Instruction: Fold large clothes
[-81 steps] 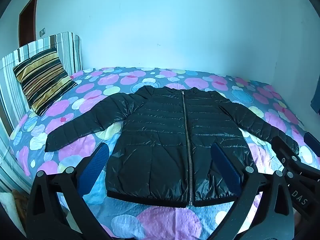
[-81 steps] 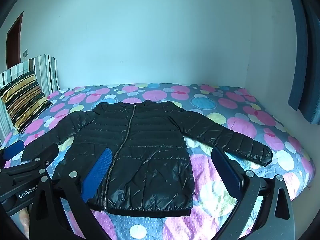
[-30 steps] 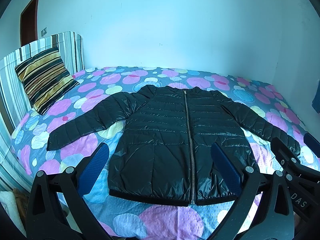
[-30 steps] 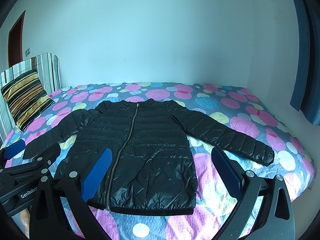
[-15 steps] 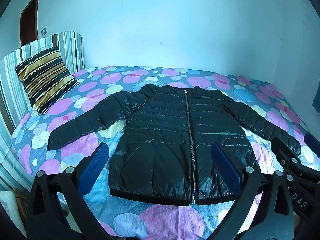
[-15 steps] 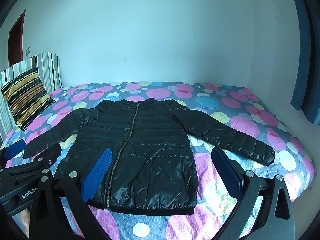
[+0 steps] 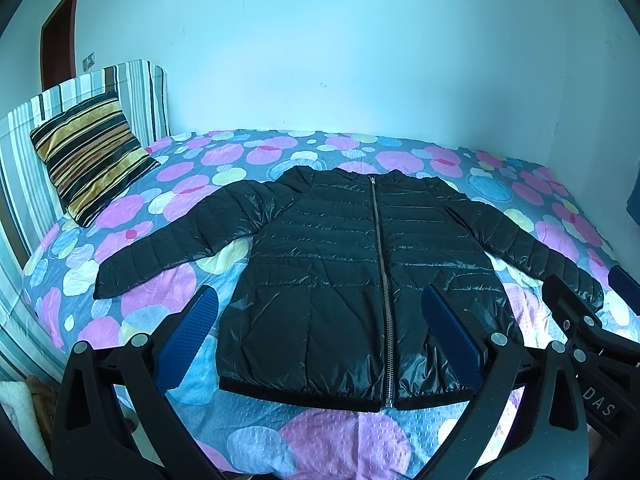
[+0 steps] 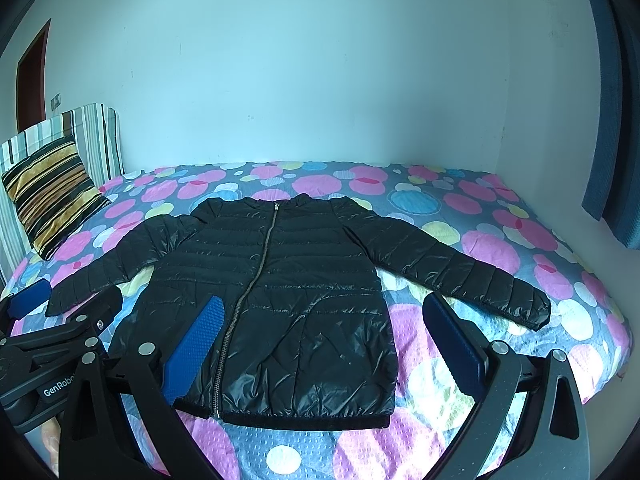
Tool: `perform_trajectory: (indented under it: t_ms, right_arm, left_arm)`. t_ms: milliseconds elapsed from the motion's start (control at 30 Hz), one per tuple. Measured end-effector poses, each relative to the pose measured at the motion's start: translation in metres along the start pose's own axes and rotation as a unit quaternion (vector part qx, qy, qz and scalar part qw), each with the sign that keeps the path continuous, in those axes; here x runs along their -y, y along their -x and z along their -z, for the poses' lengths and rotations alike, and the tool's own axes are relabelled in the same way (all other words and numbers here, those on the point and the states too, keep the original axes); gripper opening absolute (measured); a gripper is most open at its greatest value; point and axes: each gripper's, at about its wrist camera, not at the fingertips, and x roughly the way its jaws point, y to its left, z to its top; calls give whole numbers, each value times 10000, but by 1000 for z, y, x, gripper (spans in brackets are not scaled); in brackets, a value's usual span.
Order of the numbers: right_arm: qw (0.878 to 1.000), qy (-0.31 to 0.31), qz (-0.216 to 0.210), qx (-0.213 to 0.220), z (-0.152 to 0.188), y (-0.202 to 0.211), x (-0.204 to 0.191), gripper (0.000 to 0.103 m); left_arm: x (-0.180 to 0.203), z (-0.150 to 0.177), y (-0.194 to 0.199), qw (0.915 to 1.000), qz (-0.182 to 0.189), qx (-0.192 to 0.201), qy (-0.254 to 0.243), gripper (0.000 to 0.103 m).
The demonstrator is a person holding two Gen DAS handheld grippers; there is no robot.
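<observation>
A shiny black puffer jacket [image 7: 352,272] lies flat, face up and zipped, on the bed, both sleeves spread out; it also shows in the right wrist view [image 8: 280,300]. Its left sleeve cuff [image 7: 108,284] lies toward the pillow side, its right cuff [image 8: 524,308] toward the bed's right edge. My left gripper [image 7: 320,312] is open and empty, held above the jacket's hem. My right gripper [image 8: 320,312] is open and empty, also above the hem, to the right of the left one. Each gripper shows at the edge of the other's view.
The bed [image 7: 340,440] has a sheet with pink, blue and yellow circles. A striped pillow [image 7: 90,152] leans on a striped headboard [image 7: 132,92] at the left. A white wall stands behind, a blue curtain [image 8: 616,120] at the right, a brown door [image 7: 56,40] at far left.
Both grippers have drifted slightly, so the jacket sits a little lower and nearer in view. The jacket has not moved and both grippers stay open.
</observation>
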Motion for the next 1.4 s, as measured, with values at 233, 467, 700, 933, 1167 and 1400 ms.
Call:
perform_trajectory:
  t_ms: [233, 467, 700, 933, 1167, 1400]
  right_arm:
    - [10000, 3, -10, -24, 2, -1, -1, 99]
    - [10000, 2, -9, -31, 1, -2, -1, 99]
    - [10000, 0, -18, -78, -1, -6, -3, 99]
    - [9996, -35, -83, -270, 1, -25, -5, 99]
    - [9981, -65, 62, -609, 4, -65, 5, 99]
    - [9906, -523, 735, -1027, 10, -124, 62, 99]
  left_arm:
    - [-2, 1, -1, 10000, -14, 4, -14, 101]
    - [-2, 0, -1, 10000, -36, 2, -39, 101]
    - [-2, -2, -5, 10000, -51, -53, -48, 101]
    - [-3, -4, -29, 9995, -36, -296, -45, 101]
    - [-24, -2, -84, 9961, -631, -623, -27, 101]
    - [-98, 0, -156, 9750, -1961, -999, 297, 101]
